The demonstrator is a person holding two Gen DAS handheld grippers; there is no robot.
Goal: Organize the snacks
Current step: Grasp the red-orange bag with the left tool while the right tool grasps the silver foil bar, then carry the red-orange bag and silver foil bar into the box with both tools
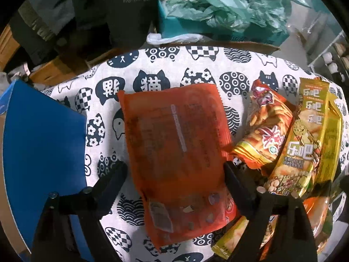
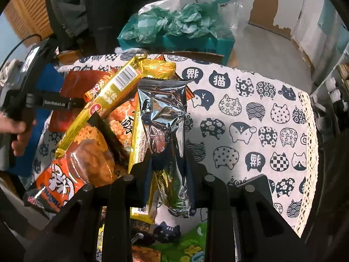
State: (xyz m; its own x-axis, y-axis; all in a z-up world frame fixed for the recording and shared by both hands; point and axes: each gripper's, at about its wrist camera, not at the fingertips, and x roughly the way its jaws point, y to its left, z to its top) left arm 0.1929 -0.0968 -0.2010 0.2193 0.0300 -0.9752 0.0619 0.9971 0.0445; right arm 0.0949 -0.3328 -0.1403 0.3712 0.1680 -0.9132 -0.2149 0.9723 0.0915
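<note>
Flat orange packet (image 1: 176, 163) back-up on cloth; crinkled silver pouch (image 2: 165, 135) upright beside heaped snack bags (image 2: 98, 131).

Crinkled glossy foil packet (image 2: 165, 131); seemingly matt cloth tablecloth (image 2: 250, 113).

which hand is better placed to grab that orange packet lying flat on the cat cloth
Left. The left tool is open with its fingers on either side of the orange packet. The right tool is shut on the silver packet.

Black two-finger grippers with bare skin seen behind.
Round silver screws are set in matte black angular fingers (image 2: 141, 174); white "GenRobot.AI" lettering and a black cable are borne by the left gripper (image 1: 175, 172); a hand (image 2: 16, 134) is seen.
</note>
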